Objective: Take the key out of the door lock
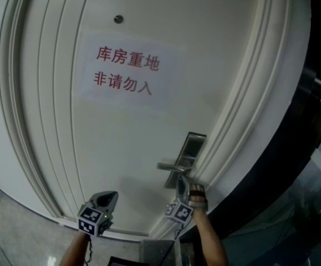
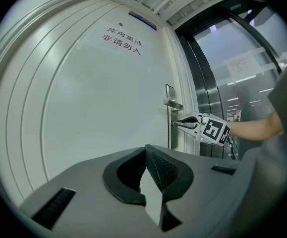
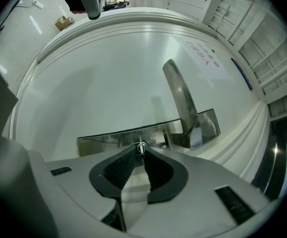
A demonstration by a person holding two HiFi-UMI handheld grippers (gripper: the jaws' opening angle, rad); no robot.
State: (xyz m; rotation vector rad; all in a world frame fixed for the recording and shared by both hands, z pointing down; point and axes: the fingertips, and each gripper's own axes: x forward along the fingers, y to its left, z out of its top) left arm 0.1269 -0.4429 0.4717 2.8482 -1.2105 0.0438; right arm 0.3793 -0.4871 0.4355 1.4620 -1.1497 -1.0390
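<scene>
White panelled door (image 1: 121, 148), steel lock plate (image 3: 108, 138). Right claw (image 3: 142, 152) pinching small silver key (image 3: 141, 146) at plate. Left claw (image 2: 146, 149) pressed together, empty, well apart from lock.

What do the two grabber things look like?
The left gripper and right gripper are pale grey shells with black ribbed pads. Each carries a cube of black-and-white square markers. A thin black cable hangs by the right one.

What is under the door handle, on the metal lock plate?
Under the door handle, the right tool is shut on a small metal key at the lock plate. The keyhole itself is hidden behind the key and the tool's tips.
</scene>
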